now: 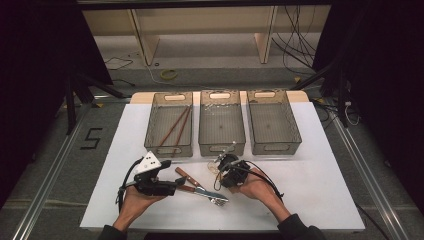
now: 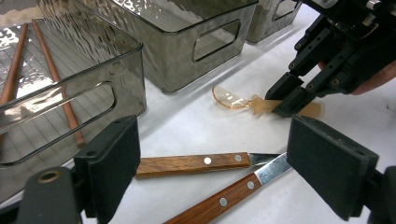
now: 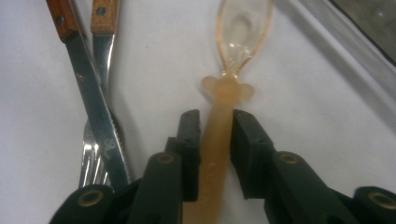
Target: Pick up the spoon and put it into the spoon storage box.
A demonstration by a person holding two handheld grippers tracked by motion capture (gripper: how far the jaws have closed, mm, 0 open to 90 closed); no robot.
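A translucent amber plastic spoon [image 3: 243,28] lies on the white table in front of the middle bin. My right gripper [image 3: 217,121] is shut on its handle, one pad against each side, and the bowl points away from the jaws. From the high view this gripper [image 1: 223,172] sits low over the spoon [image 1: 215,166]. My left gripper [image 2: 219,158] stands open, its pads wide apart above two wooden handles, a knife [image 2: 191,164] and a fork [image 2: 219,200], without touching them. In the left gripper view the right gripper [image 2: 287,100] pinches the spoon [image 2: 231,99].
Three smoky clear bins stand in a row at the back: the left bin [image 1: 150,125] holds brown chopsticks [image 1: 175,127], then the middle bin [image 1: 222,146] and the right bin [image 1: 295,125]. The knife and fork [image 1: 212,197] lie crossed between my two hands.
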